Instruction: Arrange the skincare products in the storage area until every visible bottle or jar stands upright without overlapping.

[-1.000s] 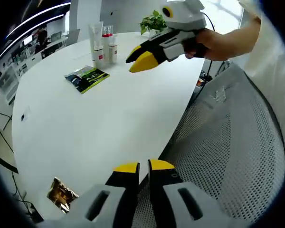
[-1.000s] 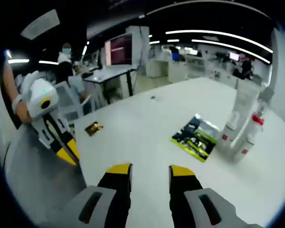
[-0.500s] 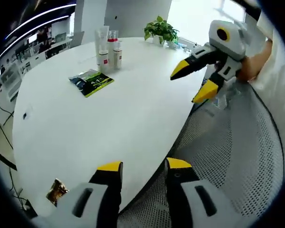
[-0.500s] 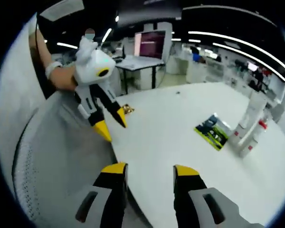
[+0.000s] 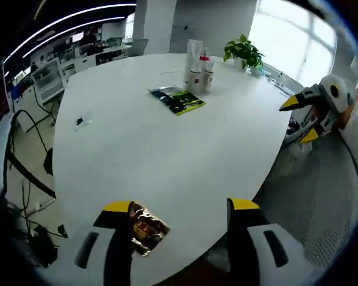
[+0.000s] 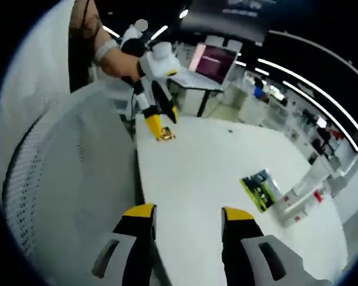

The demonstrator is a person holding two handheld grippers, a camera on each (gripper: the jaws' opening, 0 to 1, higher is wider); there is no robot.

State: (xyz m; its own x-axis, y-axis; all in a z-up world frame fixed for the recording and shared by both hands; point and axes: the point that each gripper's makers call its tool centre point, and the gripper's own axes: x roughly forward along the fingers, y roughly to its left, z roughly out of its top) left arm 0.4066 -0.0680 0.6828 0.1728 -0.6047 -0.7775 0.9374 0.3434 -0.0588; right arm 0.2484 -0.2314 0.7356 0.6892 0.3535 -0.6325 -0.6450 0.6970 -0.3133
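Left gripper (image 5: 178,210) spread over a crinkly foil sachet (image 5: 145,227), probably light and slippery; pinch an edge. Right gripper (image 6: 185,213) spread, empty.

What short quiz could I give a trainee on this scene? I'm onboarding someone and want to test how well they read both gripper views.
1. True or false: the left gripper has its jaws apart, with the gold foil packet on the table between them.
2. Which item lies flat near the upright bottles? A) a green and black sachet B) a red towel C) a metal spoon
3. Fill in: in the right gripper view, the right gripper is ____, holding nothing.

Key: 1 true; 2 A; 3 open
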